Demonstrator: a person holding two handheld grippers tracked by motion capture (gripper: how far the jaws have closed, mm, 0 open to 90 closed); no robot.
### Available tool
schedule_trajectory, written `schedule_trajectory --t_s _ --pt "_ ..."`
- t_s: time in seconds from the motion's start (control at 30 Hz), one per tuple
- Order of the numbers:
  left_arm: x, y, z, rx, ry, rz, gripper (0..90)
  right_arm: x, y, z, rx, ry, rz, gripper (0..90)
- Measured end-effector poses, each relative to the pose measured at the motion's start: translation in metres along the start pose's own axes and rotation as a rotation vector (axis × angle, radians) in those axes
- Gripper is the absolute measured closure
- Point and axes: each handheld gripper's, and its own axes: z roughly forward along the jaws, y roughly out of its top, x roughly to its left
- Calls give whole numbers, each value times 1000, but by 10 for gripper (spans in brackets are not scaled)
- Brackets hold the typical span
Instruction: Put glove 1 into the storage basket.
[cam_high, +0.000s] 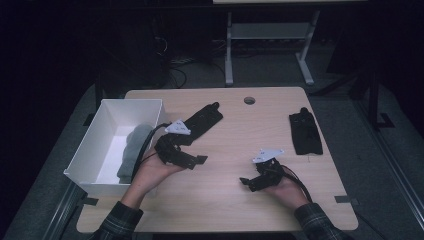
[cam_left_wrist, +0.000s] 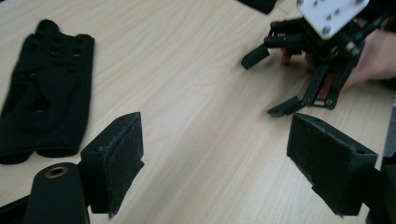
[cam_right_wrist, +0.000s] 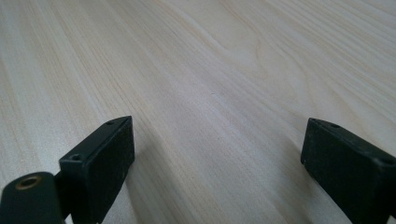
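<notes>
No readable writing, brand or label on any item in the three views.

Container: white box (cam_high: 150, 107) at the left edge of the wooden table (cam_high: 235, 210), open top. Inside lies a grey cloth item (cam_high: 131, 150), bunched along the box floor toward its right wall; its kind cannot be told.

Black glove (cam_high: 202, 120) lies flat on the table just right of the box, partly behind the left gripper (cam_high: 195, 162). In the left gripper view the same glove (cam_left_wrist: 44, 93) sits to the left of the jaws, apart from them. A second black glove (cam_high: 305, 132) lies near the right edge of the table, well apart from both grippers.

Left gripper: jaws spread wide, nothing between the pads (cam_left_wrist: 123, 144), held over bare wood beside the box.

Right gripper (cam_high: 245, 182): jaws released and wide, nothing between them, low over bare wood in the right gripper view. Also seen from the left gripper view (cam_left_wrist: 271, 79), facing the left one.
</notes>
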Motion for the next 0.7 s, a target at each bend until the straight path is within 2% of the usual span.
schedule_trajectory --t_s 0.33,0.4,0.47,0.53,0.63,0.7 --pt "-13 -22 34 14 -38 2 179 2 0 0 1 1 3 95" --pt "-14 -29 42 23 -26 13 179 2 0 0 1 3 1 96" --pt "-15 -35 49 37 -32 5 179 2 0 0 1 4 -9 95" --pt "-16 -42 58 58 -13 28 179 2 0 0 2 6 -12 96" --pt "-16 -53 70 82 -25 10 179 2 0 0 2 7 -11 97" --pt "-15 -60 76 94 -16 19 179 1 0 0 0 10 -18 143"
